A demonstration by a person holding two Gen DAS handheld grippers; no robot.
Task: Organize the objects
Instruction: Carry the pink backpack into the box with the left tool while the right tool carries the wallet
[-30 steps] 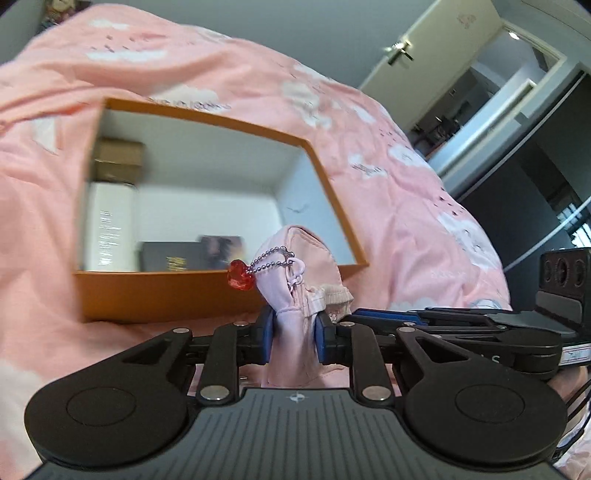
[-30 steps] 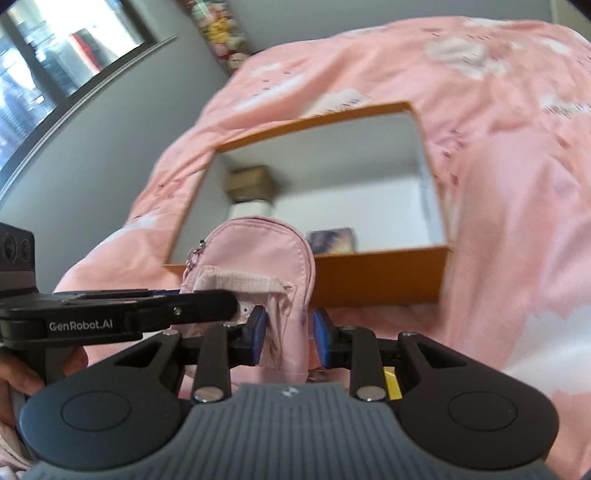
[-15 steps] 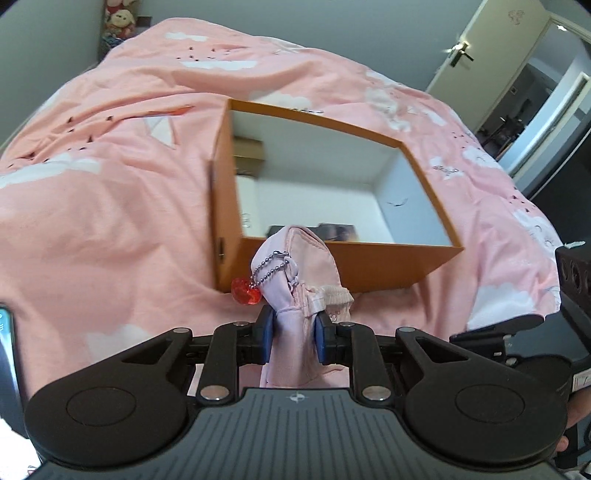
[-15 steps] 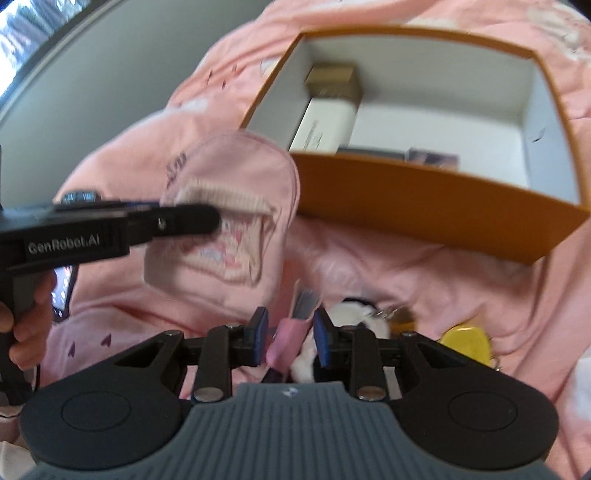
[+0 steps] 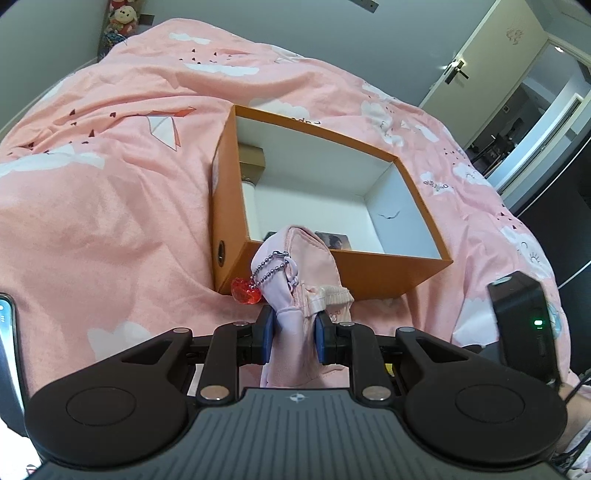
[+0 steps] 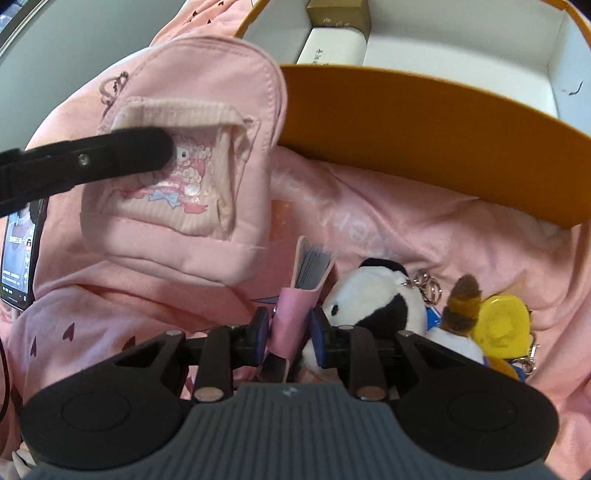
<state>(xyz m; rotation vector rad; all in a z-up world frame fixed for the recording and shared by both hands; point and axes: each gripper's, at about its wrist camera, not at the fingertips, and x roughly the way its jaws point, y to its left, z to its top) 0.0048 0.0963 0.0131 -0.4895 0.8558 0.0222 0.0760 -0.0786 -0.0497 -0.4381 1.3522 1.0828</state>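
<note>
Now | orange box (image 5: 373, 271): brown carton (image 6: 340, 15), white carton (image 6: 332, 51) | left fingers (image 5: 266, 334) clamp pink pouch (image 5: 295, 273) | right fingers (image 6: 319, 338) closing around pink booklet (image 6: 291, 314)

Black hand-held gripper (image 5: 293, 339), blue pads (image 5: 266, 334), silver screws.

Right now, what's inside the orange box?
Inside the orange box: a brown box, a white box and a dark picture card. The pink mini backpack hides part of the near floor.

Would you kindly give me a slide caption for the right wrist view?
Right gripper closing around a pink card holder beside plush keychains, pink mini backpack held nearby.
</note>
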